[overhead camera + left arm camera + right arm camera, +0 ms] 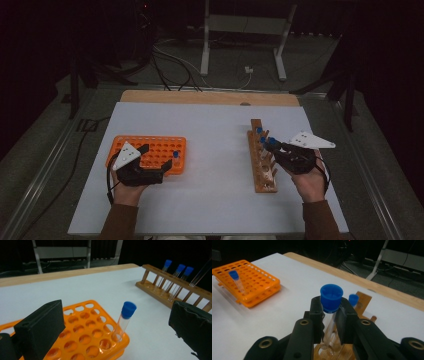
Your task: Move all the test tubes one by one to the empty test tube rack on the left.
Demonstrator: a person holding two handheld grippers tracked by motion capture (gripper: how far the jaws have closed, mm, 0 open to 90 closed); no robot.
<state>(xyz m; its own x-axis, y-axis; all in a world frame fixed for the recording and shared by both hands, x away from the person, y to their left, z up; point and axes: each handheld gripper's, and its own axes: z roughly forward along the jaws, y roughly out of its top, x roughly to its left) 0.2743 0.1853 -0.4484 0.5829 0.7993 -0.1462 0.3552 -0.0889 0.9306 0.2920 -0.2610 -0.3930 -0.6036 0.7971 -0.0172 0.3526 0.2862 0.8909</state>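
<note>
From above, my right tongs [274,146] sit over the wooden rack [262,159] on the white mat [210,170], closed on a blue-capped tube [270,142] just off the rack's right edge. Two more blue caps show on the rack beyond it. Well to the left of the rack lies the orange tray [150,153], and my left tongs [156,158] rest at its near edge with the jaws spread wide and nothing in them. One capped tube [175,155] stands in the tray's corner nearest the rack.

Along my left tongs [117,325], the two black jaws stand far apart at either side. Between them, untouched, the tray's tube [123,321] leans in a corner hole of the tray [85,335]. Beyond it the rack [175,293] holds three capped tubes in a row.

Along my right tongs [331,315], the pads are narrow and clamp the clear tube [330,312] just under its blue cap, upright. The tube's lower end hangs above the rack [362,301], over its holes. Another blue cap shows just behind. The tray [249,282] lies far off left of the rack, its one tube standing in it.
</note>
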